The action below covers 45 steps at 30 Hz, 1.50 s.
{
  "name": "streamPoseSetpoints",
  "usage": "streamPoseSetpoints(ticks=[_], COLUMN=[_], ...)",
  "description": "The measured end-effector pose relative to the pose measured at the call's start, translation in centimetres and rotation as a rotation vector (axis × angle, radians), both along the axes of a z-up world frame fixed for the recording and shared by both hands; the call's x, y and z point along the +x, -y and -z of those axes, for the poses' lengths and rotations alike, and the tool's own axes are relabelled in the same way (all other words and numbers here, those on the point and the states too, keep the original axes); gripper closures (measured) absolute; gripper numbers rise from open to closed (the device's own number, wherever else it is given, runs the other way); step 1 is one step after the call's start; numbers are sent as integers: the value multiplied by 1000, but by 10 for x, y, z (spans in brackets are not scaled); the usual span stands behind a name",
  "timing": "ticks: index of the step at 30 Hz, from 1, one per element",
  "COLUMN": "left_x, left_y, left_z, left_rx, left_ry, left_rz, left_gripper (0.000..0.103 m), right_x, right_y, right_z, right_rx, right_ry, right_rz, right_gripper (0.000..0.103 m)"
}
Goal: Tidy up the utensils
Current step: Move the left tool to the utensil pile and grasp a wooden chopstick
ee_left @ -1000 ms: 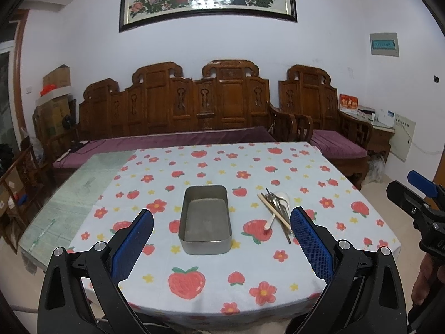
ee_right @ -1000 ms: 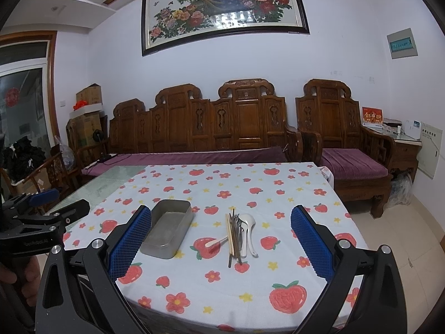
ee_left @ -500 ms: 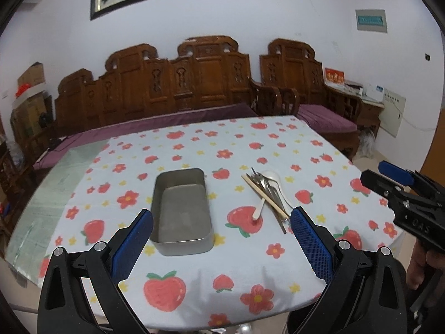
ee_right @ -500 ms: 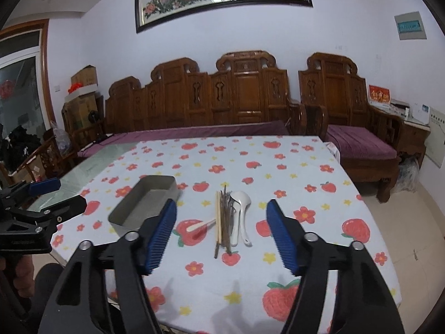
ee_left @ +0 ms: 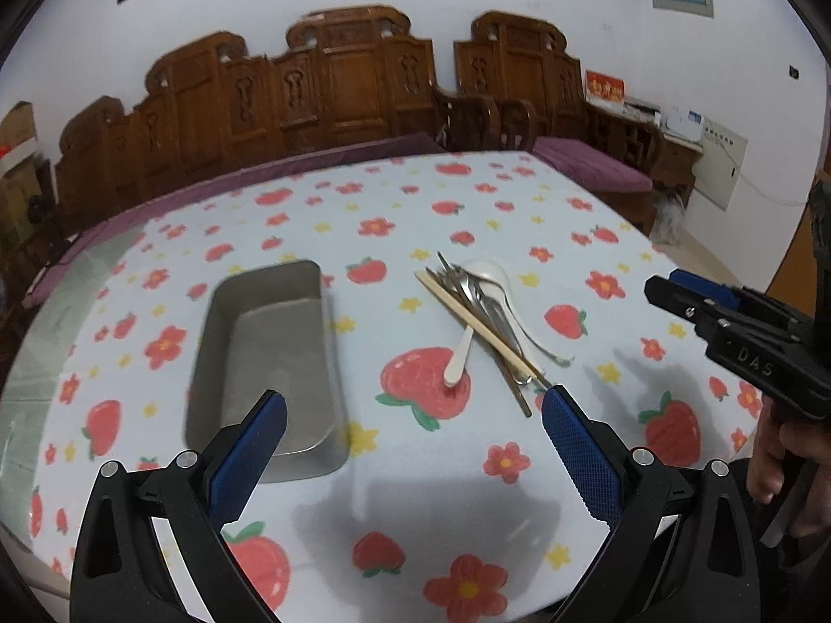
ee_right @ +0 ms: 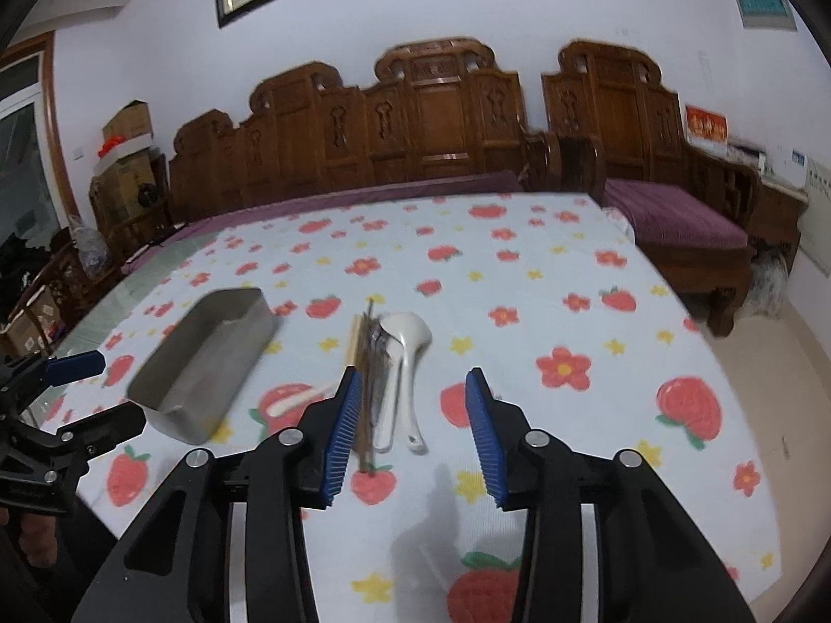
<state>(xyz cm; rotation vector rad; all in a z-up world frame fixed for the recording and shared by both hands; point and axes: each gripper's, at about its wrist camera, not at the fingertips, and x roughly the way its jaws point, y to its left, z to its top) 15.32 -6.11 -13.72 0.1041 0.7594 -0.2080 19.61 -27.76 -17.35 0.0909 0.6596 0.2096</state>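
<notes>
While both my claws hang over the tablecloth (ee_left: pixel 441 488), the right gripper (ee_right: pixel 413 428) is half spread, fingers apart, above the utensil pile (ee_right: pixel 387 363). Left gripper (ee_left: pixel 413 446) gapes wide, holding nothing. Pile lies just right of the metal tin (ee_left: pixel 265 358), not touching it.

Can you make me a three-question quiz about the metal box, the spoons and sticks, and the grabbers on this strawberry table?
1. Where does the utensil pile lie?
A. inside the metal box
B. on the tablecloth beside the metal box
C. on the sofa

2. What colour are the pads on the right gripper?
A. blue
B. red
C. green

3. What is in the metal box?
A. spoons
B. chopsticks
C. nothing

Answers: 1 B, the pile rests on the tablecloth. 2 A, both pads look blue. 3 C, only its bare bottom shows.
</notes>
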Motion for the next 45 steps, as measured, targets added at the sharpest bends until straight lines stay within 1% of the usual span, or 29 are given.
streamPoseSetpoints(ticks=[2, 3, 7, 9, 12, 13, 15, 16, 18, 19, 24, 26, 30, 32, 35, 36, 37, 41, 45], left_x=[11, 14, 32, 40, 55, 58, 66, 71, 76, 78, 85, 87, 92, 94, 94, 94, 93, 91, 88], left_y=[4, 5, 14, 19, 32, 35, 41, 46, 52, 54, 61, 62, 64, 65, 65, 65, 65, 65, 60], left_z=[9, 12, 28, 32, 42, 45, 52, 56, 62, 65, 78, 81, 88, 90, 91, 90, 89, 85, 79], left_rx=[-16, -22, -58, -74, -98, -107, -127, -140, -158, -165, -190, -198, -240, -250, -258, -260, -260, -249, -249], left_ry=[-23, -31, -82, -95, -128, -139, -168, -184, -207, -215, -262, -273, -306, -318, -324, -325, -323, -309, -301], left_rz=[6, 9, 11, 14, 11, 11, 12, 12, 14, 17, 16, 11, 10, 8, 1, 0, -1, 2, -8], left_gripper=[10, 14, 18, 27, 33, 34, 41, 42, 49, 53, 65, 67, 69, 75, 83, 87, 90, 92, 97], right_x=[8, 10, 16, 17, 18, 17, 18, 18, 19, 19, 19, 20, 20, 20, 19, 19, 20, 19, 19], right_y=[0, 0, 0, 3, 9, 9, 12, 13, 16, 17, 20, 20, 20, 19, 19, 19, 18, 17, 15], right_z=[16, 22, 41, 49, 59, 60, 62, 62, 63, 64, 66, 66, 67, 67, 67, 67, 67, 68, 68], right_rx=[5, 6, 15, 26, 26, 30, 35, 37, 44, 48, 57, 60, 63, 61, 60, 60, 59, 59, 53], right_ry=[-20, -27, -54, -71, -92, -97, -100, -99, -99, -101, -105, -105, -109, -108, -108, -108, -108, -108, -107], right_rz=[2, 0, -7, -8, -3, -1, 5, 7, 11, 13, 15, 14, 12, 11, 11, 10, 10, 6, 0], right_gripper=[60, 61, 61, 61, 61, 61, 61, 61, 61, 61, 61, 61, 61, 61, 61, 61, 61, 61, 61])
